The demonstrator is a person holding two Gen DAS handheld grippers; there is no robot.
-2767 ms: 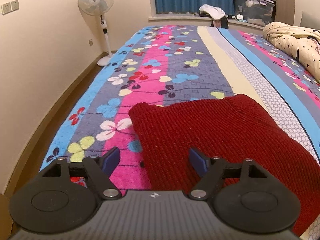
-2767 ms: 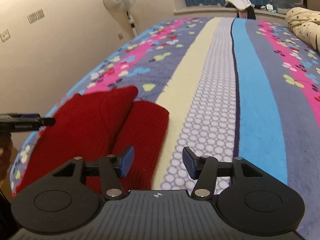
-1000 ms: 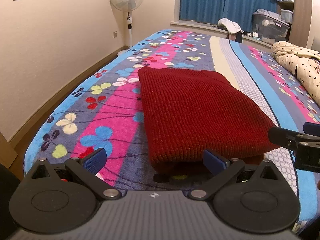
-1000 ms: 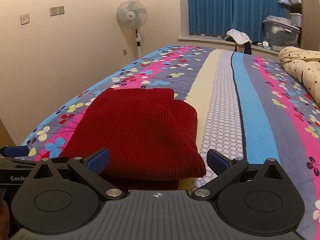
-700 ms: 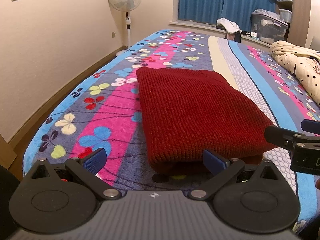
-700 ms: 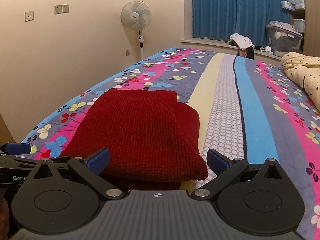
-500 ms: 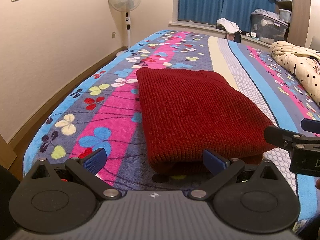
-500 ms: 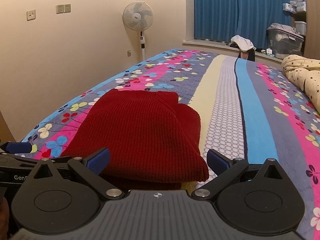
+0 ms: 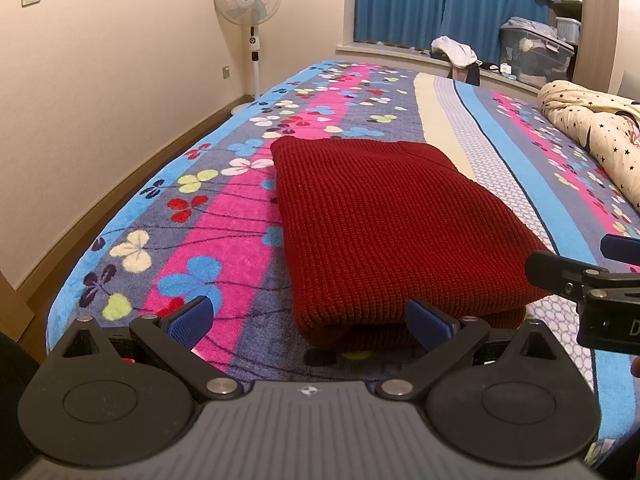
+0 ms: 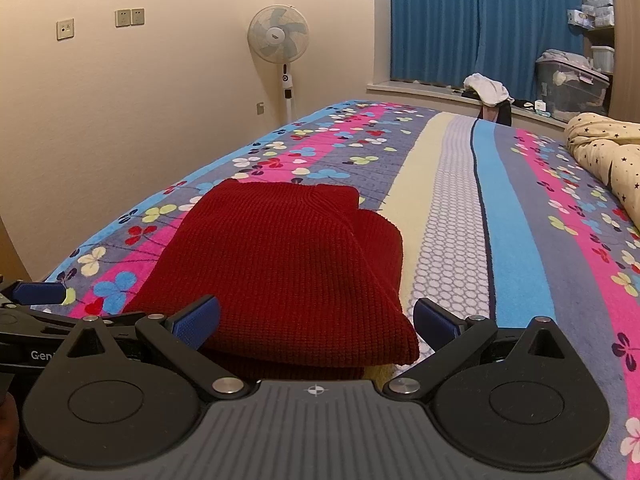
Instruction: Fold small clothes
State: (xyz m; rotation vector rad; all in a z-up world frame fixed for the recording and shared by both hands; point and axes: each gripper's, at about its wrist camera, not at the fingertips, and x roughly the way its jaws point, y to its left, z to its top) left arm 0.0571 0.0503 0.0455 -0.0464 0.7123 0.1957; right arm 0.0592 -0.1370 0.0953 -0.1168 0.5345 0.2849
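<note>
Fills most of both views: bed (image 9: pixel 360 92) under a striped blanket (image 10: pixel 516 216) of blue, pink, grey and cream bands with clover-like flowers. Runs along the left: cream wall (image 9: pixel 120 72) with switch plates. Hangs at the far end: blue curtains (image 10: pixel 480 20) over a window ledge. Lies bunched on the far right of the bed: cream quilt with dark stars (image 9: pixel 592 128). Sits folded on the near part of the bed, over the pink and grey bands and reaching the cream one: red knitted sweater (image 9: pixel 384 216), a thick stacked rectangle with a rounded fold edge facing near; from the right wrist view (image 10: pixel 288 256), a lower layer sticks out on the right side. Stands in the far left corner beside the bed: white pedestal fan (image 10: pixel 280 40). Rests on the ledge: clear storage box (image 9: pixel 532 52), and a heap of pale cloth (image 10: pixel 486 88). Hovers just short of the sweater's near edge: left gripper (image 9: pixel 310 318), blue-padded fingers (image 9: pixel 188 316) spread wide, holding nothing. Hovers likewise at the near right: right gripper (image 10: pixel 316 322), fingers (image 10: pixel 434 322) spread wide, gripping nothing, the sweater's near edge between them in the view.
</note>
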